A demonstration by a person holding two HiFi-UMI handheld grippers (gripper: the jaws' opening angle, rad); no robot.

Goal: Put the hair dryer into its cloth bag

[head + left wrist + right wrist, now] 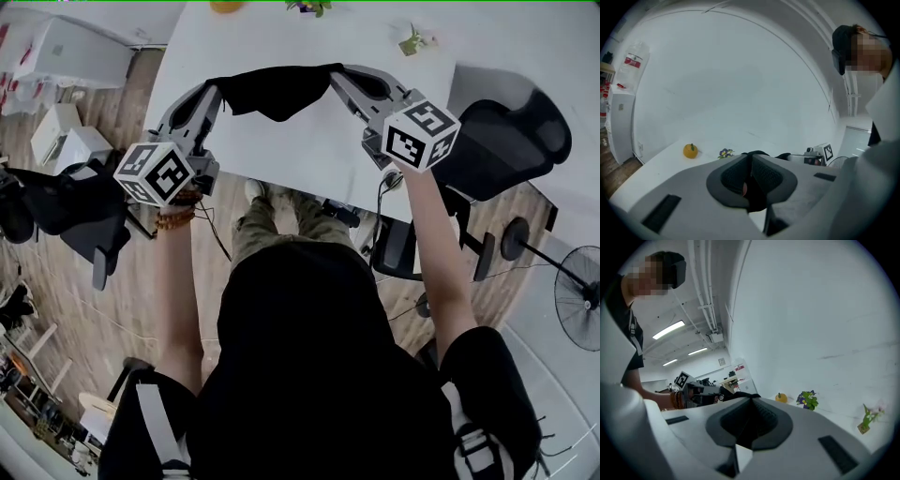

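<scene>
A black cloth bag (277,92) hangs stretched between my two grippers above the white table (281,155). My left gripper (217,89) pinches the bag's left edge. In the left gripper view its jaws (751,161) stand almost together, with black cloth (754,199) pressed between the pads. My right gripper (334,73) holds the bag's right edge. In the right gripper view (751,401) dark cloth (746,430) fills the narrow gap between the pads. No hair dryer shows in any view, and I cannot tell whether it is inside the bag.
At the table's far edge stand an orange fruit (227,6), a small flowering plant (309,7) and a tiny potted sprig (414,39). A black office chair (506,141) and a floor fan (577,295) stand on the right, and another chair (56,211) on the left.
</scene>
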